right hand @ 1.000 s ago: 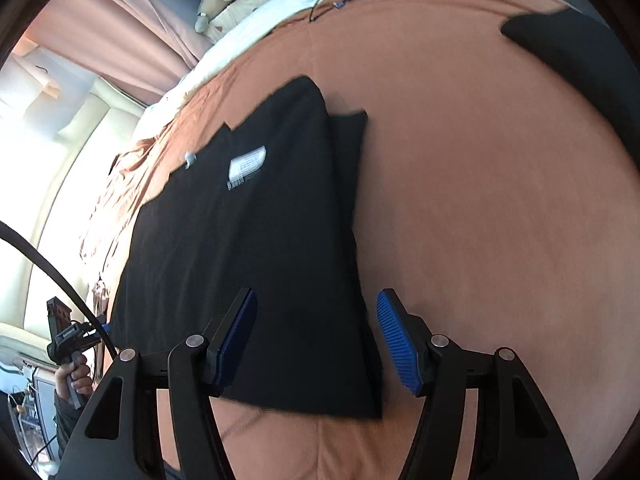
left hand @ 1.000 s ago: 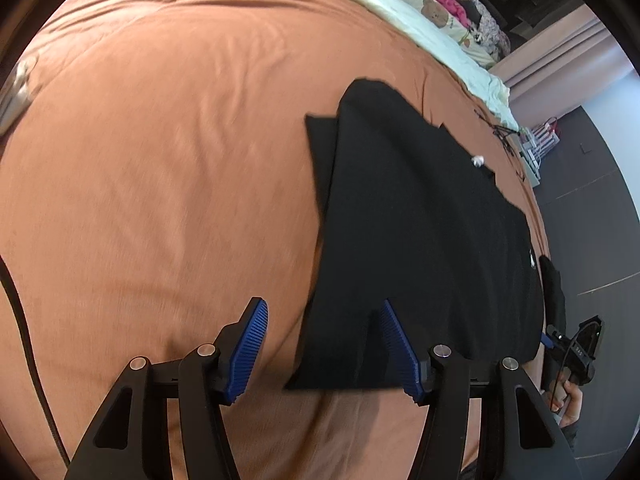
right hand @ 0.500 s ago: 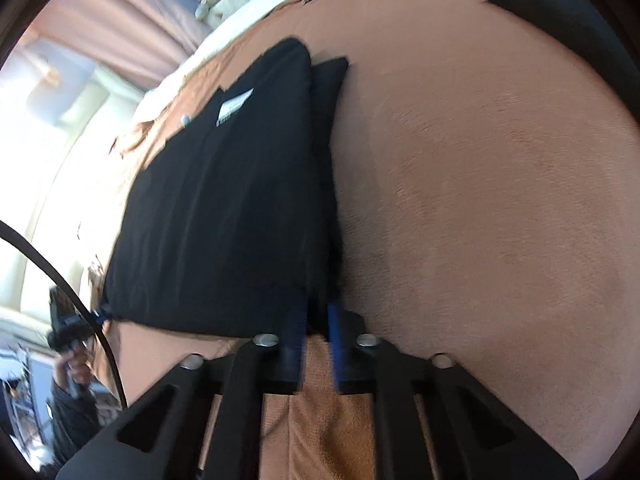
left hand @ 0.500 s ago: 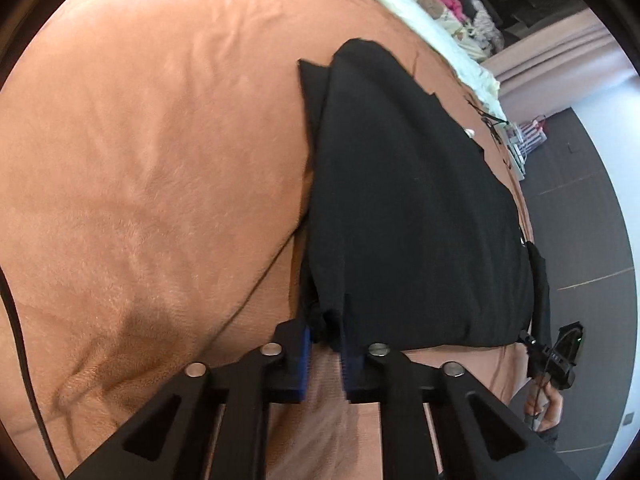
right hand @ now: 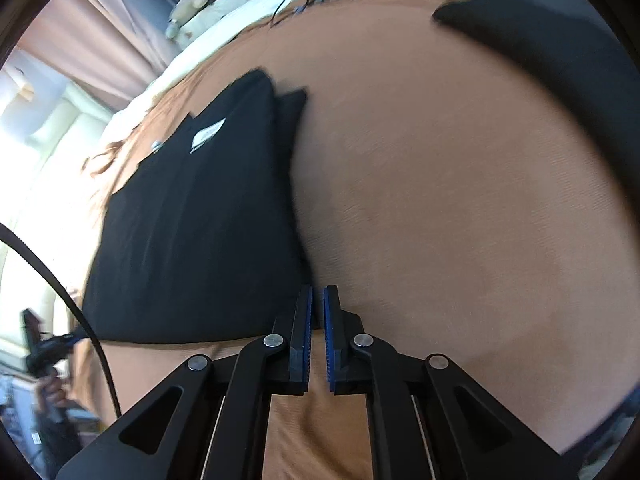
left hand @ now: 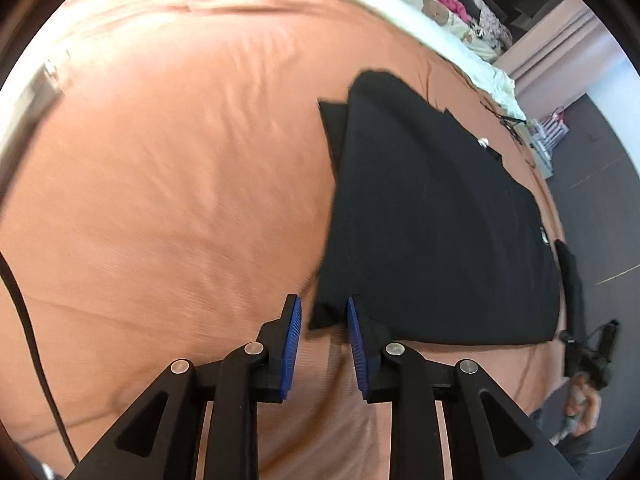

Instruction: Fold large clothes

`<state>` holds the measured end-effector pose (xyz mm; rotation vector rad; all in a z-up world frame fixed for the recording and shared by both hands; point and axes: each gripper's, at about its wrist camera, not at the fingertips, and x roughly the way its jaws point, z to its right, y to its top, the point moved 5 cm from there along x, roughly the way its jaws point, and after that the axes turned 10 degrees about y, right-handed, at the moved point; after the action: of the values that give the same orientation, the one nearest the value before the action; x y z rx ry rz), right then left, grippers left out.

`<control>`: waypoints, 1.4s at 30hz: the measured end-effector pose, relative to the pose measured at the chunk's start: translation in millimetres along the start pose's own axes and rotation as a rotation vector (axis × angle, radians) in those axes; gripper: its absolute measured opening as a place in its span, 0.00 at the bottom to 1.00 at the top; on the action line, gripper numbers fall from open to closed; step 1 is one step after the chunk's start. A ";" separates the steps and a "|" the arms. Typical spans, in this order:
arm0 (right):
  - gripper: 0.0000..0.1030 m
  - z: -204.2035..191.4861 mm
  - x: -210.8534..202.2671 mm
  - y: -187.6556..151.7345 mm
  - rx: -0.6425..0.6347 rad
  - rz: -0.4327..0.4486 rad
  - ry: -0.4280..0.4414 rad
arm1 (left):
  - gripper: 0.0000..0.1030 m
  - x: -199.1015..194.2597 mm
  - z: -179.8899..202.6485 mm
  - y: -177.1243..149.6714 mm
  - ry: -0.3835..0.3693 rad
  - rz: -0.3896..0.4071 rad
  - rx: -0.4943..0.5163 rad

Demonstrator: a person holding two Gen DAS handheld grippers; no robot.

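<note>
- A black cable (left hand: 24, 312) runs down the far left edge of the left wrist view, over the orange-brown bed cover (left hand: 180, 200).
- The left tool (left hand: 324, 334) points down at the bed. Its jaws stand apart and have just been opening. The near left corner of the black garment (left hand: 432, 216) hangs between them, against the right blue pad (left hand: 356, 336) and clear of the left one.
- The black garment lies folded flat on the bed cover, with a narrower layer showing along its left side and a white label (right hand: 208, 136) near its far end.
- The right tool (right hand: 316, 336) is at the garment's near right corner with its jaws closed almost together. Whether cloth is pinched between them cannot be told.
- Another dark cloth (right hand: 560, 60) lies well apart at the far right.
</note>
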<state>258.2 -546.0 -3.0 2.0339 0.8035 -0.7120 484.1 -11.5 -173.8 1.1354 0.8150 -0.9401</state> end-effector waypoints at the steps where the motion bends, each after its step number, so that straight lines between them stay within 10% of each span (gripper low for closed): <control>1: 0.03 -3.3 -6.7 2.0 -0.012 0.012 0.000 | 0.25 -6.9 -0.4 3.4 0.010 0.021 0.006; 7: 0.03 -54.8 -10.7 8.4 -0.114 0.033 -0.017 | 0.53 -23.2 14.6 16.4 -0.017 0.089 0.016; 17: 0.03 -143.6 34.7 -18.6 -0.364 0.066 -0.020 | 0.60 -7.1 11.9 5.0 -0.081 0.033 -0.078; 21: 0.03 -161.8 52.2 -28.7 -0.372 0.082 0.044 | 0.84 -1.8 0.9 -3.6 -0.135 0.016 -0.145; 36: 0.03 -212.9 124.7 -50.8 -0.477 -0.147 0.133 | 0.82 33.9 5.3 -17.5 -0.318 -0.129 -0.250; 42: 0.03 -230.3 141.6 -52.2 -0.490 -0.168 0.117 | 0.64 51.8 6.8 -10.1 -0.367 -0.154 -0.310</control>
<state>354.5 -288.3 -12.8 1.5869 1.1062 -0.4325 495.6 -29.5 -222.5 0.6139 0.7216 -1.0682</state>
